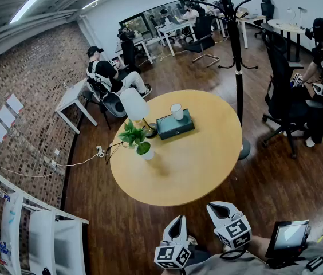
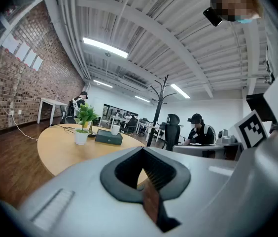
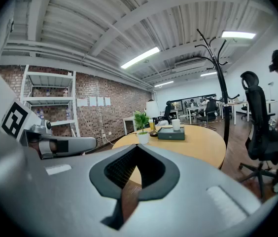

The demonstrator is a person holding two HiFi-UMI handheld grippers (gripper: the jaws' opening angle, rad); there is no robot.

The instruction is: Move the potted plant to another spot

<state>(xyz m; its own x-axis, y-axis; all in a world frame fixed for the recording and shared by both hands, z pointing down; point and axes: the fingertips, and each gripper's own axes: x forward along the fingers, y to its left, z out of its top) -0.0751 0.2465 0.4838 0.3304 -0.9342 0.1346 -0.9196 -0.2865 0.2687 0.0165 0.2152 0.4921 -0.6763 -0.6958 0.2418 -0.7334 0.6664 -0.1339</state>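
**Plant untouched, both claws shut and empty**

The plant (image 1: 137, 137) stands upright in its small white pot on the far left part of the round desk (image 1: 201, 165), close to that edge. Just behind it is a lamp (image 1: 134, 103), whose base looks almost in among the leaves in the head view. To the right of these lies a dark green box (image 1: 175, 126) with a white cup (image 1: 177, 112) on top. A cable (image 1: 115, 146) runs off the desk edge beside the pot. The rest of the desk top is bare wood, so I judge that the near and right parts offer plenty of room for the pot.

Both claws are at the near side, off the desk's edge and well apart from the plant. The left claw (image 1: 178, 219) and the right claw (image 1: 221, 209) sit side by side, pointing roughly level toward the desk. In each gripper view the two jaws meet at their tips with nothing between them, and the plant shows small and far ahead.

So nothing of the task looks done yet. All of it is left: reach across the desk, spread one claw, close it on the pot, lift, carry, and set the pot down upright elsewhere. With the lamp and cable so close, coming in from the near or right side seems the safer way, gripping the pot and not the leaves.
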